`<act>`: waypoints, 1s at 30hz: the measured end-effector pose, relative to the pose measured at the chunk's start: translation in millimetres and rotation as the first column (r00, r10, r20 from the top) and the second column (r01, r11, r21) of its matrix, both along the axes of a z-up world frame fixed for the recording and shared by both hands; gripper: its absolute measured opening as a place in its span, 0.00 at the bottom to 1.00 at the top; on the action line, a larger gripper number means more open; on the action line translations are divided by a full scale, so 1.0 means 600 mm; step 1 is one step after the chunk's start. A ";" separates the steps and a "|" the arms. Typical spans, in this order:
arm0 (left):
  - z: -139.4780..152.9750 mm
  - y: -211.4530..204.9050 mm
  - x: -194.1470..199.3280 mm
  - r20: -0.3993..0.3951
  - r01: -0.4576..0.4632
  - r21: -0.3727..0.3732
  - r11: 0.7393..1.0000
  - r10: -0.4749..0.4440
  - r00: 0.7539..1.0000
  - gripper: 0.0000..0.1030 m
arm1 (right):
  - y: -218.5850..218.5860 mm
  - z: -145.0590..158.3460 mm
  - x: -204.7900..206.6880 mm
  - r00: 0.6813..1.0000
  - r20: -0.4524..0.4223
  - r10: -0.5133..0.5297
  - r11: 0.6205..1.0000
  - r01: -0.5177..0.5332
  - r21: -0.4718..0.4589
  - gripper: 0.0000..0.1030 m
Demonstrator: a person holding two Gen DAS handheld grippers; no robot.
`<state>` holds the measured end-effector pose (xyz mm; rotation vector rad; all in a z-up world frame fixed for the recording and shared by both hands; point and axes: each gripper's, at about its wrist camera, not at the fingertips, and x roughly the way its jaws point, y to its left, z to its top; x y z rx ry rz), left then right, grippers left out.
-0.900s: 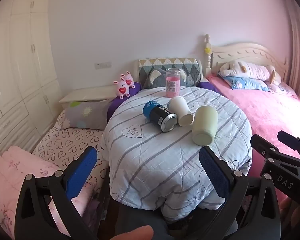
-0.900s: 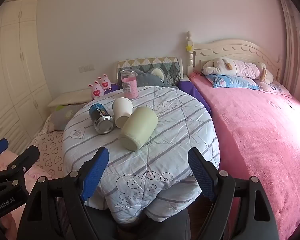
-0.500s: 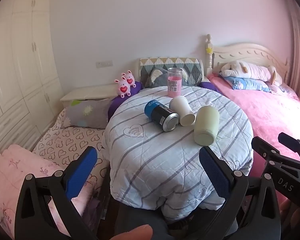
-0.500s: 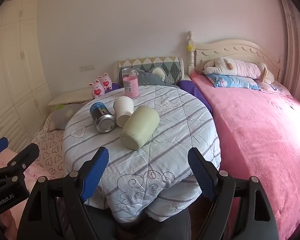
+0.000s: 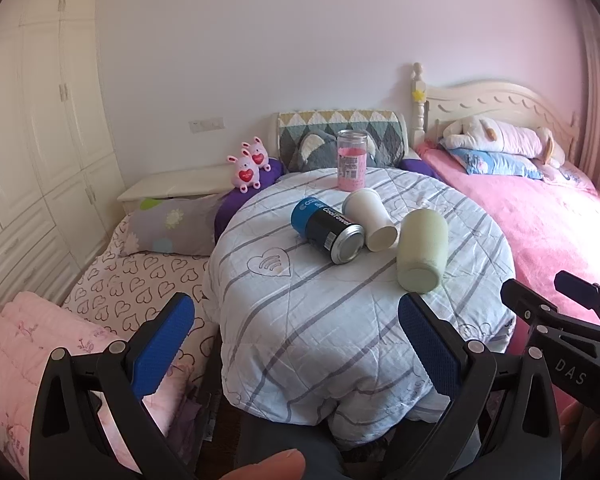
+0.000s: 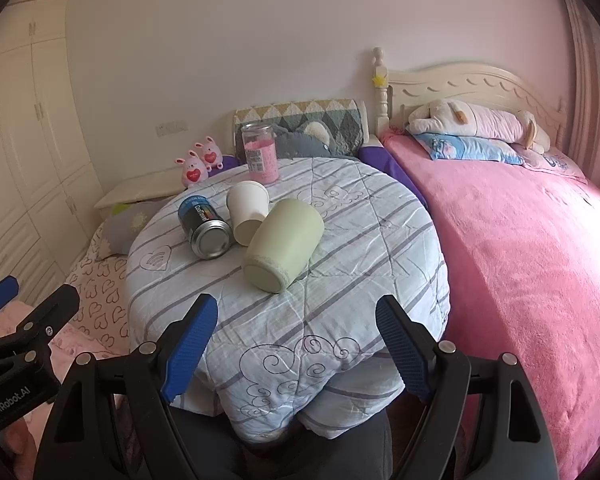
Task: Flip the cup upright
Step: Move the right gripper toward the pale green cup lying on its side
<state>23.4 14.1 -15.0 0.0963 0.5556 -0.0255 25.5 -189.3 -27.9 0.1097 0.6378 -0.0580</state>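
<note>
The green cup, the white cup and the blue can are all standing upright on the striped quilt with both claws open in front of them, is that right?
Not quite: the green cup, white cup and blue can all lie on their sides on the striped quilt, as the right wrist view shows. Only the pink jar stands upright. The left claw and right claw are indeed open.

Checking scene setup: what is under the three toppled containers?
A striped quilt lies under the green cup, white cup and can. It drapes over the edges, hiding whatever supports it.

Black plastic hand-held gripper (image 5: 296, 344), blue textured pads (image 5: 162, 346), silver screws, white lettering
</note>
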 end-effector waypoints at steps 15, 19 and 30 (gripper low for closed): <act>-0.015 0.050 0.112 -0.080 -0.037 -0.017 0.999 0.035 0.996 1.00 | 0.072 -0.020 0.103 0.995 -0.098 -0.020 0.999 0.015 -0.050 0.80; -0.012 0.060 0.130 -0.091 -0.036 -0.026 0.999 0.033 0.995 1.00 | 0.075 -0.017 0.118 0.994 -0.104 -0.029 0.998 0.024 -0.054 0.80; -0.011 0.067 0.148 -0.101 0.035 -0.040 0.999 -0.039 0.994 1.00 | 0.080 -0.006 0.114 0.984 -0.123 -0.127 0.989 0.116 -0.095 0.80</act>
